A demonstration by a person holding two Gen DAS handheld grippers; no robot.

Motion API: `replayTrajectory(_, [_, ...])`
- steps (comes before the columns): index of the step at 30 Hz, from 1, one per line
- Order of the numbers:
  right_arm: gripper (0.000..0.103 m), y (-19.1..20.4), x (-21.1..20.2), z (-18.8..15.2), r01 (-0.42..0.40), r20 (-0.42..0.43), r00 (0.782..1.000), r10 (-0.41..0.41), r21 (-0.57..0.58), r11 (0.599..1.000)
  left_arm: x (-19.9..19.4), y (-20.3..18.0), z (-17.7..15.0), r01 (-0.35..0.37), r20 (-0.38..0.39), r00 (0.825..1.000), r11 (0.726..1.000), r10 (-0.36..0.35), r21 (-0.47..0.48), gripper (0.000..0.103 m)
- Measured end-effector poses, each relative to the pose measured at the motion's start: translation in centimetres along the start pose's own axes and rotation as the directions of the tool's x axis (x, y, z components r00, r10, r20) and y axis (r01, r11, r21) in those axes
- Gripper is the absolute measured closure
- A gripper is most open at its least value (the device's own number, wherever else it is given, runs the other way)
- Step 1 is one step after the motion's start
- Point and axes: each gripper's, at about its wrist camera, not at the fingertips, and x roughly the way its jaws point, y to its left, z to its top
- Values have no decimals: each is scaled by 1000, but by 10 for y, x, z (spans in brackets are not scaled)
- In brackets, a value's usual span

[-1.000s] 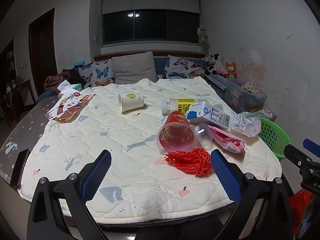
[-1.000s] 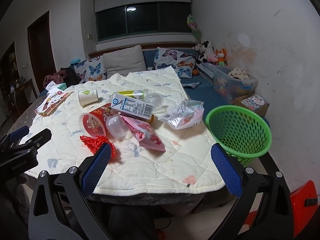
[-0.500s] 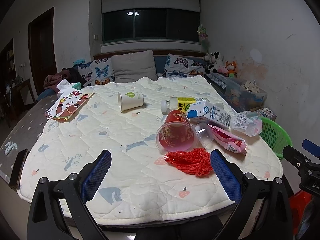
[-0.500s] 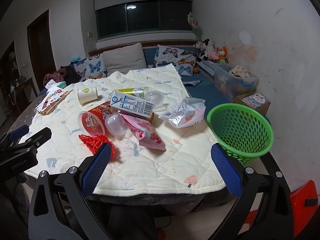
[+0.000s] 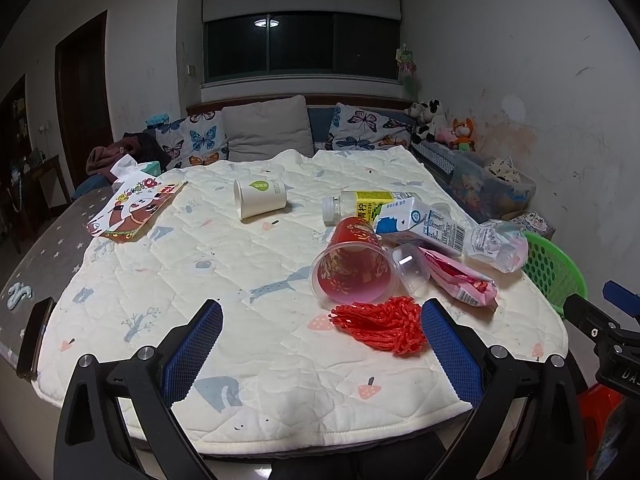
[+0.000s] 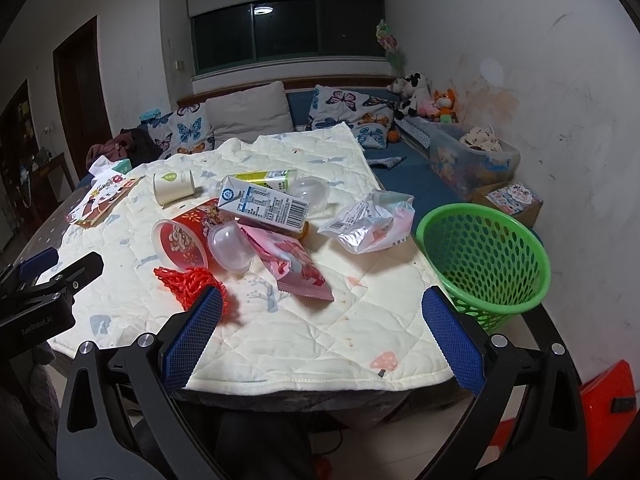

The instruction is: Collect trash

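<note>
Trash lies heaped on a quilted table cover (image 5: pixel 168 280): a red plastic cup (image 5: pixel 352 268) on its side, a red mesh net (image 5: pixel 384 326), a clear dome lid (image 5: pixel 412 268), a pink snack wrapper (image 5: pixel 460 280), a milk carton (image 5: pixel 424 226), a yellow-labelled bottle (image 5: pixel 360 202), a crumpled clear bag (image 5: pixel 496 242) and a white paper cup (image 5: pixel 260 196). A green mesh basket (image 6: pixel 484 256) stands off the table's right edge. My left gripper (image 5: pixel 320 356) is open above the near edge, left of the net. My right gripper (image 6: pixel 320 340) is open and empty, short of the wrapper (image 6: pixel 292 264).
A cartoon-printed packet (image 5: pixel 132 208) and tissue pack lie at the table's far left. A dark phone (image 5: pixel 34 336) rests on the grey left edge. Behind are a sofa with butterfly cushions (image 5: pixel 192 140), a toy-filled plastic bin (image 6: pixel 472 160) and a red object (image 6: pixel 604 400) on the floor.
Both views have shifted only slightly; the right gripper has edged a little closer to the table. No piece of trash has moved.
</note>
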Motion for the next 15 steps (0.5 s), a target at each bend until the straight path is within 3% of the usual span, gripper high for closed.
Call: replayTrajectory(15, [4, 0, 24, 14, -9, -41, 999, 8, -5, 1000, 22, 4, 15, -9, -35, 999, 1000, 9, -8, 7])
